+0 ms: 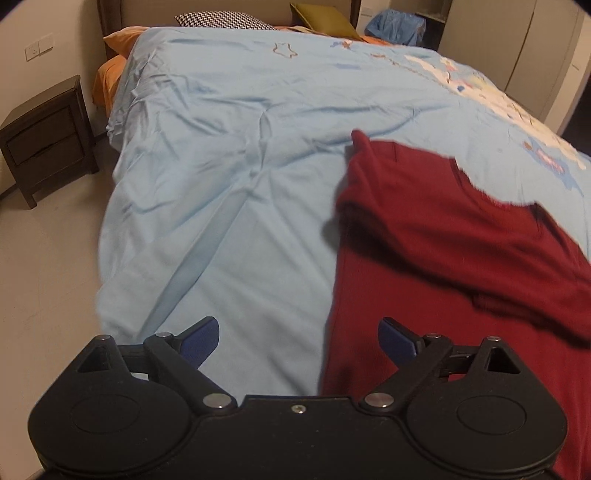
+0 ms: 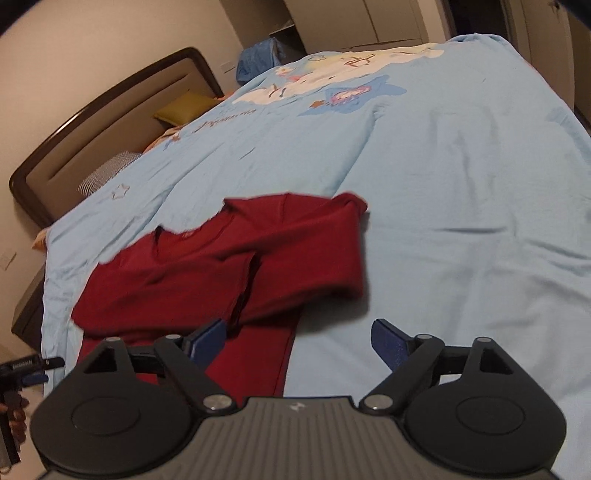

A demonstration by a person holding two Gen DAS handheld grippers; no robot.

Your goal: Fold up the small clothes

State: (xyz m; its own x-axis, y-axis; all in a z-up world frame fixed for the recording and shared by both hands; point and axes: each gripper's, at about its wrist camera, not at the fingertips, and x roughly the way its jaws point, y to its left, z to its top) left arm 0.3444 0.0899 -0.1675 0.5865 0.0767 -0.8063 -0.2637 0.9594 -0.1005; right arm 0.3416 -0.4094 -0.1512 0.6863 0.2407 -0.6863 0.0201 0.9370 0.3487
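Right wrist: right claw wide open, empty; red garment ahead-left, partly folded.

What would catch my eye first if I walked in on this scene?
The dark red knit garment, lying partly folded near the close edge of a bed under a pale blue cartoon-print quilt. Next, the black left tongs and right tongs, both open and empty above the bed's close edge.

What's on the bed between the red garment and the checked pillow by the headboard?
Nothing but bare, wrinkled blue quilt lies between the red garment and the checked pillow, as the left wrist view shows.
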